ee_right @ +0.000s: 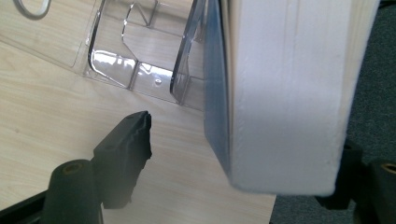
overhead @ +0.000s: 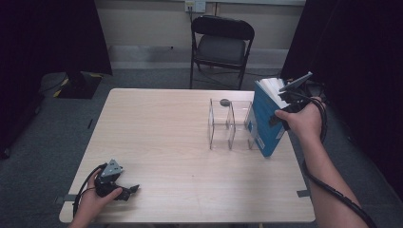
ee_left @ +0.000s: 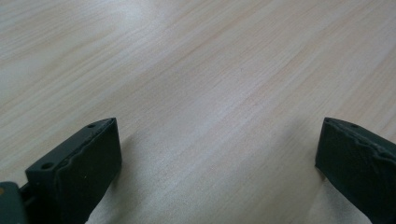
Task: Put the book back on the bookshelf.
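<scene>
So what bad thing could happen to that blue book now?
The blue book stands upright at the table's right edge, so it might tip off onto the floor. In the right gripper view the right gripper has its jaws spread: one pad stands clear of the cover, so the book looks barely held and could topple. It may also knock the clear acrylic holder right beside it.

You have a book [overhead: 266, 124] with a blue cover and white page edges, standing just beside a clear, colourless divider rack [overhead: 229, 124]. Under the rack, your table [overhead: 166, 137] is pale wood with fine grain. Behind the rack stands a black chair [overhead: 219, 42].
</scene>
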A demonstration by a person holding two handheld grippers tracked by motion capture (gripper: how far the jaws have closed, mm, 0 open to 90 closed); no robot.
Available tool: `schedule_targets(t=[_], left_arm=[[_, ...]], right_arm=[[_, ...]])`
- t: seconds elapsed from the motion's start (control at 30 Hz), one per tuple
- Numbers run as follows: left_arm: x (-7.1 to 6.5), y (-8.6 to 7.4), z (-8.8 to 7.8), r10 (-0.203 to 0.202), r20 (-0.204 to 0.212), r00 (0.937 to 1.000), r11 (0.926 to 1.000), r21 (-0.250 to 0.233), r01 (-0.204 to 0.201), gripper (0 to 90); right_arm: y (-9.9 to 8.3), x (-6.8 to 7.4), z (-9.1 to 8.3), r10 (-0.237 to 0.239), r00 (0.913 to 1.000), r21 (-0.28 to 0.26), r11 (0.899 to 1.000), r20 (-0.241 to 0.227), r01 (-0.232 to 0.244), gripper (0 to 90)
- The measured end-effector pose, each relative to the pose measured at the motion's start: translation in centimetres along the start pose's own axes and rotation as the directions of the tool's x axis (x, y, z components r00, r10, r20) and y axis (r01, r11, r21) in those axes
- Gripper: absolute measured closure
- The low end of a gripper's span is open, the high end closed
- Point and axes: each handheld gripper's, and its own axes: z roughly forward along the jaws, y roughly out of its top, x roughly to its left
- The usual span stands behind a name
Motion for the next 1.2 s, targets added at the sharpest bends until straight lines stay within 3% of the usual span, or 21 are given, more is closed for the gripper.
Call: schedule_targets(t=[0.17, 0.4, 0.57, 0.93, 1.2], left_arm=[[0.0, 0.0, 0.0, 0.004, -0.001, 1.0, 1.0, 0.002, -0.004, 0.0], [0.0, 0.0, 0.0, 0.004, -0.001, 1.0, 1.0, 0.001, -0.004, 0.0], [0.0, 0.0, 0.0, 0.004, -0.001, 1.0, 1.0, 0.001, -0.004, 0.0], [0.0, 0.0, -0.1, 0.01, -0.001, 0.9999, 0.9999, 0.007, -0.01, 0.0], [0.0, 0.0, -0.1, 0.01, 0.0, 0.9999, 0.9999, 0.007, -0.01, 0.0]], right_arm=[[-0.5, 0.1, -0.1, 0.011, 0.9999, -0.011, 1.0, -0.011, -0.011, 22.4], [-1.2, 0.5, -0.2, -0.023, 0.9997, 0.001, 1.0, 0.0, 0.023, 20.2], [-1.9, 0.8, -0.4, -0.033, 0.9994, -0.025, 0.999, 0.009, 0.033, 18.7], [-3.1, 0.9, -0.5, -0.044, 0.999, 0.011, 0.999, 0.005, 0.044, 20.0], [-3.8, 1.7, 0.2, -0.103, 0.9943, 0.027, 0.994, 0.027, 0.102, 20.0]])
